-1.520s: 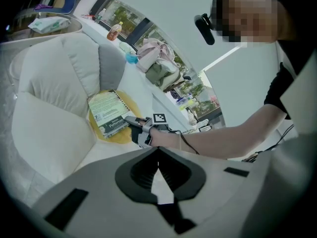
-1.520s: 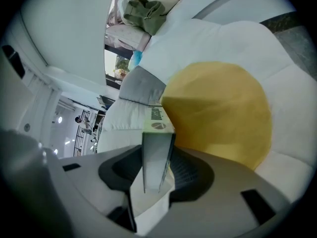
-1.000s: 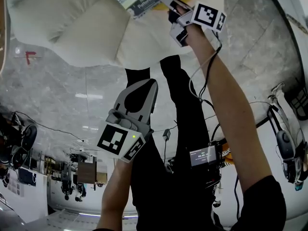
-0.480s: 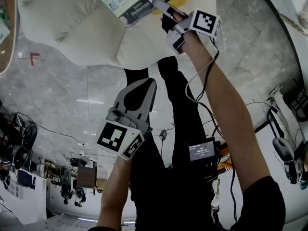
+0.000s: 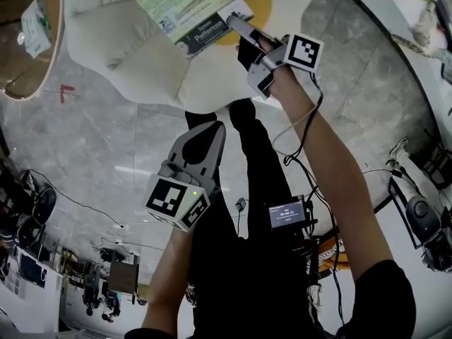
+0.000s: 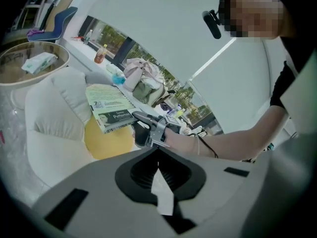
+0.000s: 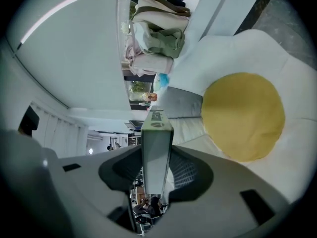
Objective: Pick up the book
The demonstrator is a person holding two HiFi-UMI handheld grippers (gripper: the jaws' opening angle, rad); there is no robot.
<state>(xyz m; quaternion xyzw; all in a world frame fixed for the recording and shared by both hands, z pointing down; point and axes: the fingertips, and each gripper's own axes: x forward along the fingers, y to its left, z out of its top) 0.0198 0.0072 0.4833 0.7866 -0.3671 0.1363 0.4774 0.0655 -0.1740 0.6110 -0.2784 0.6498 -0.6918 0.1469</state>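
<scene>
Right gripper [image 5: 236, 23] clamps the book [image 5: 185, 9] by its edge over the white cushion [image 5: 134, 48]. Left gripper [image 5: 214, 128] is closed, empty.

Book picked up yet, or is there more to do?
Pretty much done. The right gripper is clamped on one edge of the book. In the left gripper view the book looks clear of the white cushion. The left gripper is shut and holds nothing. All that seems left is keeping the grip steady.
</scene>
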